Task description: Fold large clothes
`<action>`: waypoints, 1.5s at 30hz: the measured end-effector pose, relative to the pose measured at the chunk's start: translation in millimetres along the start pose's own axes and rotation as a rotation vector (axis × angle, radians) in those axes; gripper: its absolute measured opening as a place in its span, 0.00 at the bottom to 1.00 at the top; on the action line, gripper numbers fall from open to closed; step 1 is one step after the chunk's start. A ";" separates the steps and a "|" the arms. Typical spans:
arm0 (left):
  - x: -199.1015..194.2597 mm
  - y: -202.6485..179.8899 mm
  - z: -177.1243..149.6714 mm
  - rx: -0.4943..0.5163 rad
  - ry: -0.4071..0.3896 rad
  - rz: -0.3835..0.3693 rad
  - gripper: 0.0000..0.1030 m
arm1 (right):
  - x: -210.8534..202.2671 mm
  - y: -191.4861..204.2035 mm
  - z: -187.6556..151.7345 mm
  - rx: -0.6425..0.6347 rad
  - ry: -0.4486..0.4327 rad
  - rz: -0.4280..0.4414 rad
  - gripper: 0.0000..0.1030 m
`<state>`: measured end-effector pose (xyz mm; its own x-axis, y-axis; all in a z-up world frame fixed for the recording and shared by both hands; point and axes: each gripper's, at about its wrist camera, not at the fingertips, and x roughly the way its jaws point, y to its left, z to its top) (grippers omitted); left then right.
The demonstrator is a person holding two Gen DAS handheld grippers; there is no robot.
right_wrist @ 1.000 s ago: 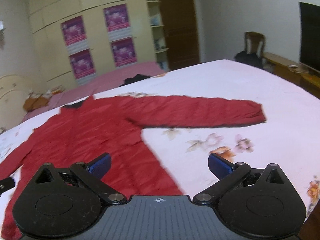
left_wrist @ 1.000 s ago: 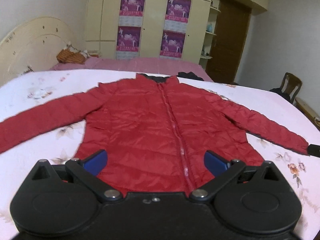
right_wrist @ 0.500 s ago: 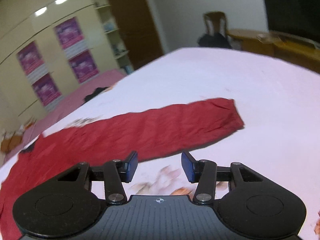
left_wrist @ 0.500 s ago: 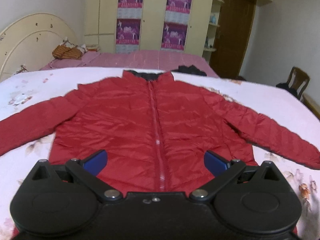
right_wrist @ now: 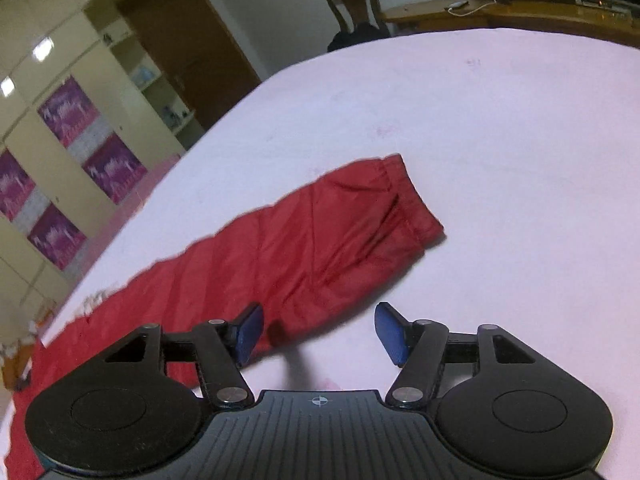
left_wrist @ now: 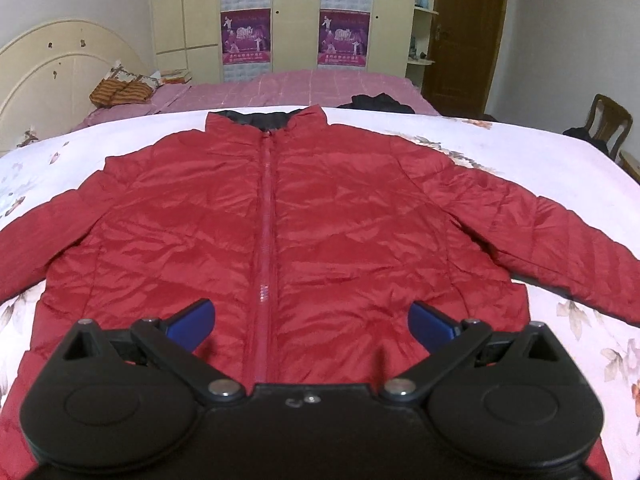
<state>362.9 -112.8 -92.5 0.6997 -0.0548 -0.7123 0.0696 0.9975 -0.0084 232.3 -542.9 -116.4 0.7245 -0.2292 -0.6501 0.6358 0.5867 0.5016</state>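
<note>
A red puffer jacket (left_wrist: pixel 280 220) lies flat, front up and zipped, on a white floral bedspread (left_wrist: pixel 560 160), both sleeves spread out sideways. My left gripper (left_wrist: pixel 311 322) hovers open over the jacket's lower hem, straddling the zipper, blue pads wide apart. In the right wrist view one red sleeve (right_wrist: pixel 304 240) stretches across the bedspread (right_wrist: pixel 520 140), its cuff (right_wrist: pixel 408 200) toward the upper right. My right gripper (right_wrist: pixel 320 334) hangs over the sleeve's near edge, jaws opening and partly apart, nothing pinched between the blue pads.
Beyond the bedspread lies a pink bed (left_wrist: pixel 304 88) with a dark garment (left_wrist: pixel 376 103) and a basket (left_wrist: pixel 120 90). Wardrobes with purple posters (left_wrist: pixel 246 36) line the back wall. A wooden chair (right_wrist: pixel 352 8) and a desk (right_wrist: pixel 500 8) stand past the bed's far side.
The left gripper has slid along the hem until the zipper is centred between its jaws. The right gripper has rolled, dropped toward the sleeve and narrowed its jaws, then widened them slightly.
</note>
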 end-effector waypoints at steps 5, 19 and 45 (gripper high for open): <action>12.9 3.4 9.3 -0.017 0.011 0.028 1.00 | 7.8 -1.1 7.1 0.007 -0.031 -0.016 0.52; 19.5 54.7 28.8 -0.128 0.037 0.062 0.99 | -3.0 99.6 11.8 -0.336 -0.138 0.084 0.08; 15.6 243.7 25.2 -0.328 0.044 -0.107 0.91 | -36.0 360.4 -281.8 -0.978 0.203 0.542 0.08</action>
<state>408.8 128.4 -88.0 0.6689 -0.1646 -0.7249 -0.0966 0.9476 -0.3044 360.2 -104.4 -73.1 0.7275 0.3175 -0.6082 -0.2935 0.9453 0.1423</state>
